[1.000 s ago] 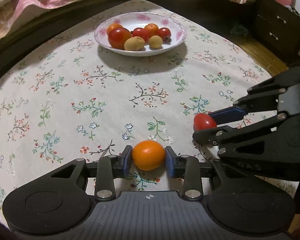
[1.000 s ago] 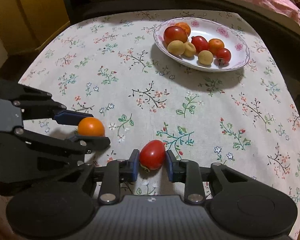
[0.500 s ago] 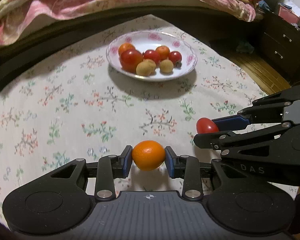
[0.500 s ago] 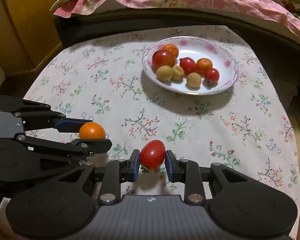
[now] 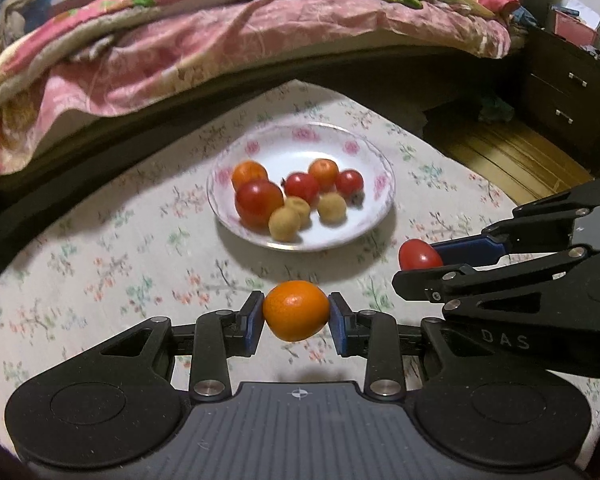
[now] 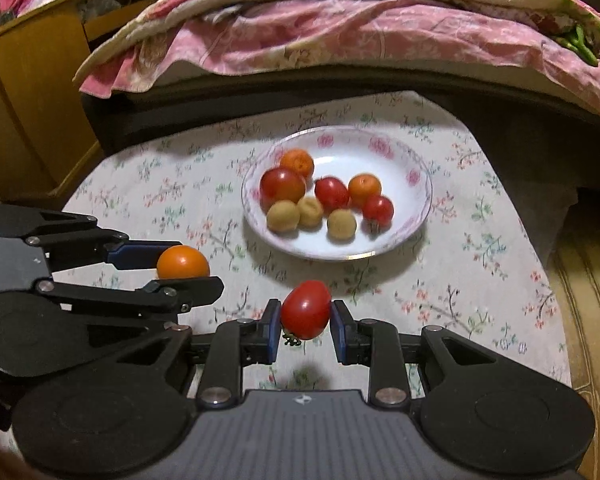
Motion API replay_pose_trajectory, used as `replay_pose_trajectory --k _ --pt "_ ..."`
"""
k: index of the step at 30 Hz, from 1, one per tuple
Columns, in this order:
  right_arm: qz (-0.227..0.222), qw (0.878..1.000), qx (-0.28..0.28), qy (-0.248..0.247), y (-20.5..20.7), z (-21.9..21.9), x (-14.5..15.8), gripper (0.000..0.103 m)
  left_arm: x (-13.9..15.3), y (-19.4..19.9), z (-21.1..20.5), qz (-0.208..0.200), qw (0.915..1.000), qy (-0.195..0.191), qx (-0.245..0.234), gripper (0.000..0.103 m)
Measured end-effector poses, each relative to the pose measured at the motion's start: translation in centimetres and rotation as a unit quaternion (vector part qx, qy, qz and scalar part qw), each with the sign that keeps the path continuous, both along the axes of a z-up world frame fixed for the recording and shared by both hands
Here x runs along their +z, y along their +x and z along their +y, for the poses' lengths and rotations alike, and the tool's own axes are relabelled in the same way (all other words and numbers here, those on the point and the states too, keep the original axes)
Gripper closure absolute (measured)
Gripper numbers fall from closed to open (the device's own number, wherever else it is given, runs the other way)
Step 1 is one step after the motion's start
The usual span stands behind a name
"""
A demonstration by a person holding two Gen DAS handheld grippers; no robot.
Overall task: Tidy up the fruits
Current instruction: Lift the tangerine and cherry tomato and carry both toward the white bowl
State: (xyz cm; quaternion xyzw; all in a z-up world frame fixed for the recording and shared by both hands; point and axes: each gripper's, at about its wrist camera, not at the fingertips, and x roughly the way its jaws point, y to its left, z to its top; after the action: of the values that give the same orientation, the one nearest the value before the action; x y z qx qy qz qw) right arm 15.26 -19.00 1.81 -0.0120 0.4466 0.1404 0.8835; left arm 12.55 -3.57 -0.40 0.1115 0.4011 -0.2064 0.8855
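My left gripper (image 5: 296, 315) is shut on an orange (image 5: 296, 310), held above the floral tablecloth (image 5: 100, 264). My right gripper (image 6: 305, 320) is shut on a red tomato (image 6: 306, 309), also off the cloth. Each gripper shows in the other's view: the right one (image 5: 420, 258) with the tomato (image 5: 418, 255) at the right, the left one (image 6: 180, 264) with the orange (image 6: 183, 262) at the left. Ahead of both stands a white flowered plate (image 5: 364, 232), also seen as the plate (image 6: 412, 232), holding several oranges, tomatoes and small tan fruits.
A bed with a pink quilt (image 5: 220, 40) runs along the table's far edge. A dark drawer cabinet (image 5: 560, 96) stands at the right over wooden floor. A yellow wooden cabinet (image 6: 32, 100) stands at the left of the table.
Both grippers have risen off the tablecloth with their fruits and moved forward toward the plate, which now sits lower and closer in both views.
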Motion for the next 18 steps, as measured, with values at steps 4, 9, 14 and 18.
replay_pose_trajectory --k 4,9,14,18 --pt "-0.005 1.000 -0.004 0.005 0.7 -0.2 0.3 0.072 0.4 0.7 -0.2 -0.006 1.0000 0.001 0.004 0.062" --pt "-0.011 1.000 -0.010 0.007 1.7 -0.6 0.5 0.072 0.7 1.8 -0.6 -0.013 0.9999 0.004 0.005 0.062" --pt "-0.016 1.000 -0.015 0.007 2.9 -0.9 0.6 0.072 0.9 2.9 -0.9 -0.018 0.9998 0.003 0.007 0.062" --pt "-0.020 1.000 -0.016 0.007 3.9 -1.0 0.7 0.072 1.0 3.9 -1.0 -0.023 0.9997 0.000 0.012 0.062"
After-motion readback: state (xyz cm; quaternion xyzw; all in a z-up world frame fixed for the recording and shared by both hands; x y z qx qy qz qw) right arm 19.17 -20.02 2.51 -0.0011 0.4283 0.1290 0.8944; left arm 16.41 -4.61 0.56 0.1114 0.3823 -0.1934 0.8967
